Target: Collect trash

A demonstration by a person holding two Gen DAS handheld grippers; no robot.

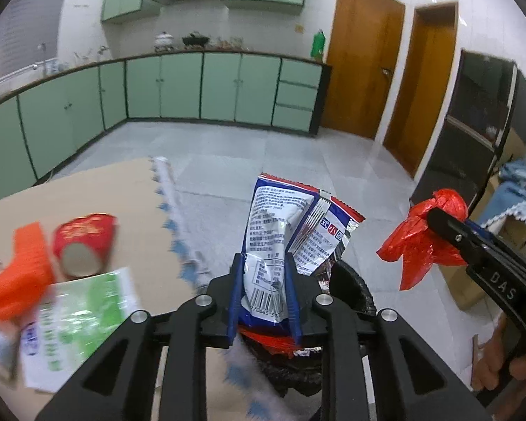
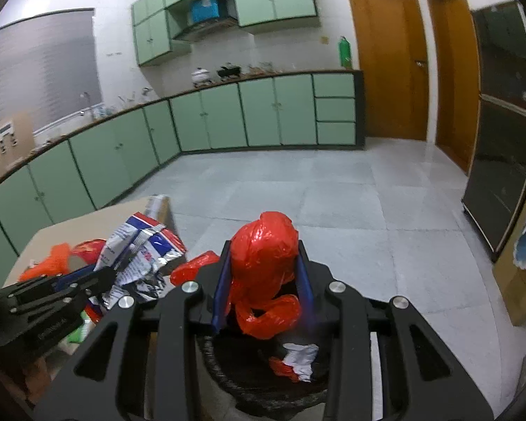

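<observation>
A crumpled white, blue and red snack wrapper (image 1: 284, 217) stands upright between the blue pads of my left gripper (image 1: 264, 263), which is shut on its lower part. Just below and behind it is the black-lined trash bin (image 1: 354, 291). To the right, my right gripper (image 1: 438, 217) holds a knotted red plastic bag (image 1: 413, 242). In the right wrist view that red bag (image 2: 263, 263) fills the space between the pads of the right gripper (image 2: 263, 249), above the bin (image 2: 249, 379). The left gripper (image 2: 101, 277) and its wrapper (image 2: 140, 245) show at the left.
On the tan table (image 1: 98, 189) lie a red paper cup (image 1: 84, 242), an orange piece (image 1: 21, 273), a green-and-white packet (image 1: 80, 319) and a fringed blue-white cloth (image 1: 172, 217). White and red scraps (image 2: 298, 358) sit in the bin. A cardboard box with blue cloth (image 1: 519, 193) stands at right.
</observation>
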